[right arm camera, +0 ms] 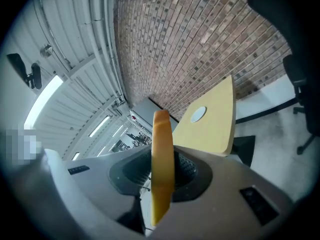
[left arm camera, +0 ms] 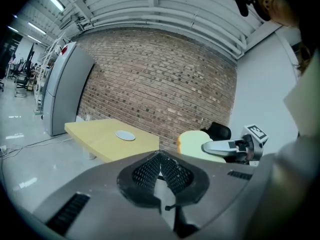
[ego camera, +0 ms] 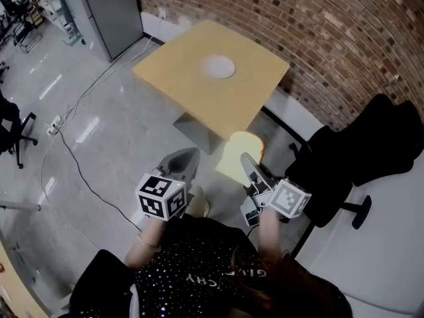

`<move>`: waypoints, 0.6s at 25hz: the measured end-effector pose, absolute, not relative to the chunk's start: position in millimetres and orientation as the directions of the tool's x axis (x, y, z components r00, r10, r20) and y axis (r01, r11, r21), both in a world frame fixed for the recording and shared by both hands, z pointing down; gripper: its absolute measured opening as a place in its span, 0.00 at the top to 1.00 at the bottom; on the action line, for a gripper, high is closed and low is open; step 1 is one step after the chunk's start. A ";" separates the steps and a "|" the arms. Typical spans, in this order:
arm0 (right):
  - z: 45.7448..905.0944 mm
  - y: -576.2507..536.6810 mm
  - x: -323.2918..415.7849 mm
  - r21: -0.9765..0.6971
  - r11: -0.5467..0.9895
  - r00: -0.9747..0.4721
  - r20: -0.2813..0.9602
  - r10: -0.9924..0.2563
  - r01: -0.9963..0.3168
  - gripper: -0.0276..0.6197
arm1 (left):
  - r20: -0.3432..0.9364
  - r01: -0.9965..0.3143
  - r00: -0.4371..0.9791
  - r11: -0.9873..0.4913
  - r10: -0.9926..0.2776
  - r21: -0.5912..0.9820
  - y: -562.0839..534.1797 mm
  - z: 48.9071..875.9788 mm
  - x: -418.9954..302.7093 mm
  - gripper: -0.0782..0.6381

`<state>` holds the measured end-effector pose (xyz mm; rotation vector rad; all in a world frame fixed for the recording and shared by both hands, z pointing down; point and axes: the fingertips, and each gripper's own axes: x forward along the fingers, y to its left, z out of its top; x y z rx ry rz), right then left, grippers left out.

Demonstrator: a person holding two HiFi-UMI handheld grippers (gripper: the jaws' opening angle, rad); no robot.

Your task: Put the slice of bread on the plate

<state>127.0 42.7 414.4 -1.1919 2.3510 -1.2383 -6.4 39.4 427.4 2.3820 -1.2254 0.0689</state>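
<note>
- Right tongs [right arm camera: 162,173] are clamped on the bread slice [right arm camera: 162,149]. The jaws stand narrow w/ the slice pinched between the pads, edge-on to that camera.
- Left tongs [left arm camera: 160,165] are closed tip to tip w/ nothing between them. They hang idle, short of the bench [ego camera: 192,91] on its near side.
- Bread is in the air off the bench's near edge, over the floor and not touching the bench.
- Plate [ego camera: 218,66] sits about mid-bench w/ nothing on it.
- Progress: pickup is done, so I'd call it roughly halfway. Left to do: bring the slice over the bench, lay it on the plate, let go.
- Head view gives the layout, i.e. both tongs side by side short of the bench and the gap to the plate. It doesn't show pad contact.
- Right gripper view shows the grip itself, w/ bench + plate beyond. It hides the slice's broad face.
- Left gripper view shows that pale broad face and the right tongs side-on, w/ a black chair [left arm camera: 219,131] behind. Bench + plate lie further off.
</note>
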 end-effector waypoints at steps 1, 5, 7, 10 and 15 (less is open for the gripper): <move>416.5 43.9 129.0 -0.777 0.300 -0.640 0.165 -0.751 -0.553 0.81 | 0.250 -0.785 0.597 -0.492 -0.762 0.377 39.6 428.3 -7.6 0.88; 416.3 44.5 132.7 -0.777 0.294 -0.638 0.173 -0.750 -0.556 0.81 | 0.259 -0.785 0.595 -0.479 -0.761 0.394 43.6 431.1 -6.1 0.88; 413.7 42.7 131.6 -0.781 0.301 -0.644 0.163 -0.747 -0.548 0.81 | 0.265 -0.783 0.596 -0.477 -0.758 0.399 43.3 434.2 -4.1 0.88; 412.9 37.9 129.3 -0.793 0.300 -0.653 0.156 -0.741 -0.530 0.81 | 0.270 -0.783 0.595 -0.470 -0.757 0.408 37.2 437.3 -1.2 0.88; 414.7 25.6 134.9 -0.793 0.292 -0.651 0.166 -0.741 -0.535 0.81 | 0.283 -0.777 0.608 -0.483 -0.742 0.404 27.1 436.4 7.8 0.88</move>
